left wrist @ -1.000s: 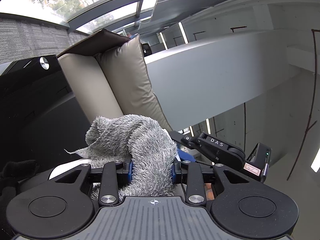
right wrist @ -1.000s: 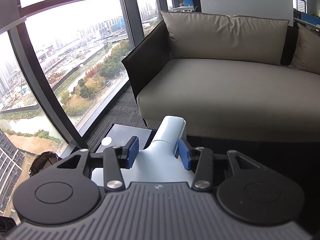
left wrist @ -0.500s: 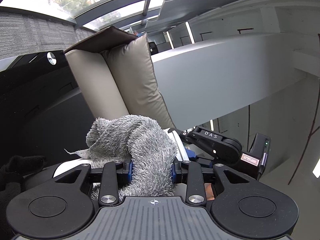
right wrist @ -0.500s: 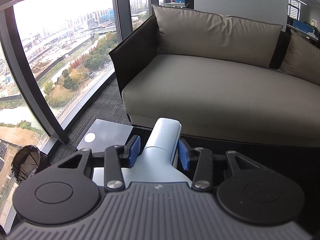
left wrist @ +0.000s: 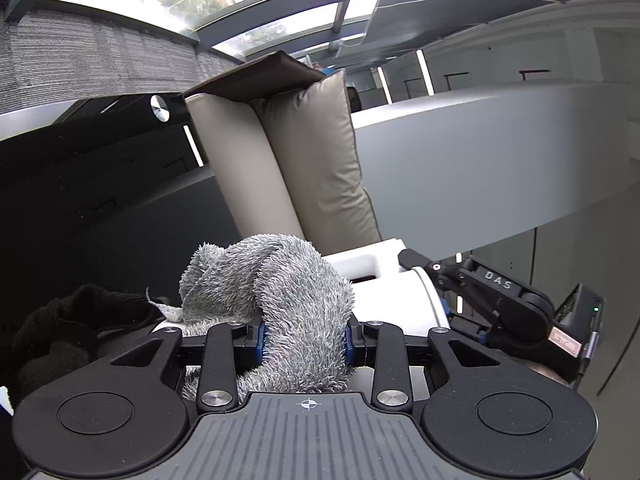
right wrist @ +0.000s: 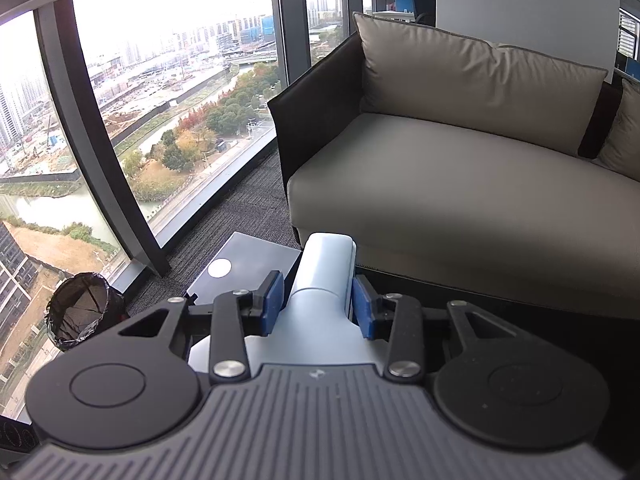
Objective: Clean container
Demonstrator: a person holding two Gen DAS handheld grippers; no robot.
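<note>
Looking along the left gripper first: its two blue-padded fingers are clamped on a shaggy grey cloth, which fills the gap between them at lower centre of the frame and bunches up in a loose twist just above the fingertips. Behind and right of the cloth sits the pale, rounded body of the container, with a squared white part showing at its upper edge; the cloth lies against its surface, though how firmly it presses is hard to judge from this angle. At right centre the right gripper, black with "DAS" lettering, reaches in to the container's far end. A dark sleeve occupies the lower left. A beige sofa cushion stands tilted in the upper centre of this rotated view.

From the right wrist camera, the right gripper grasps the container at lower centre: the light blue-white neck passes straight between the blue pads, both touching its sides, and its blunt end juts a little beyond the fingertips. The wider body spreads back beneath the camera housing. Past it, a beige sofa fills the right half, a black-lined bin stands at lower left beside the floor-length window, and a small dark table lies just left of the neck.
</note>
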